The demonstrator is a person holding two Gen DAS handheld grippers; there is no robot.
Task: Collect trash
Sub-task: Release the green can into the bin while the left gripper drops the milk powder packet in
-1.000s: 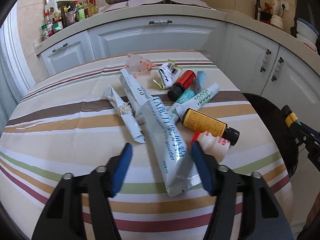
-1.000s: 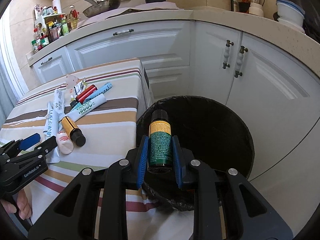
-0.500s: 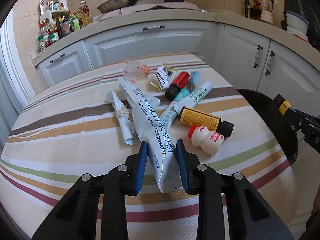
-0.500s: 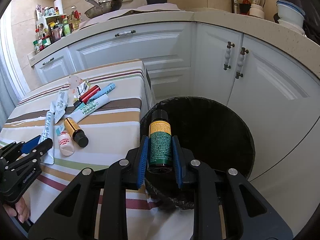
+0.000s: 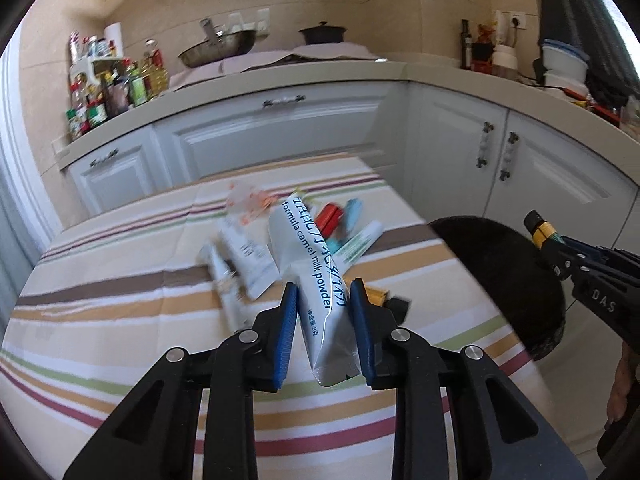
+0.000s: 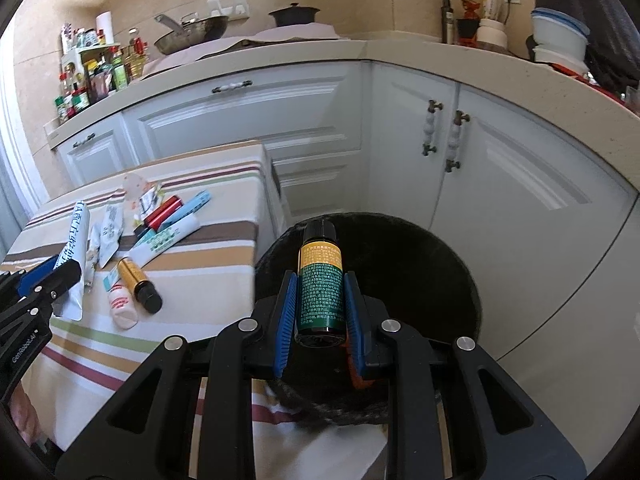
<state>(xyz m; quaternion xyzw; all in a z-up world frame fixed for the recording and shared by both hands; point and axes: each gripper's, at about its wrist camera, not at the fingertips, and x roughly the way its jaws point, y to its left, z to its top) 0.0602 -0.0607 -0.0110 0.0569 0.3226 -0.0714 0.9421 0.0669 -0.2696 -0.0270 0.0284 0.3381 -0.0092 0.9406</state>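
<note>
My left gripper is shut on a long white milk powder sachet, lifted tilted off the striped tablecloth; the same sachet shows in the right wrist view. My right gripper is shut on a dark bottle with a yellow and green label, held over the black trash bin. Left lying on the cloth are an amber bottle, a small white bottle, a white tube, a red tube and other wrappers.
The bin stands on the floor against the table's right edge, in front of white cabinet doors. A counter with a pan, a pot and spice bottles runs behind the table. A person's hand shows at the right.
The left gripper closed on the sachet and lifted it off the cloth, its far end now raised. The right gripper has kept still over the bin with its bottle.
</note>
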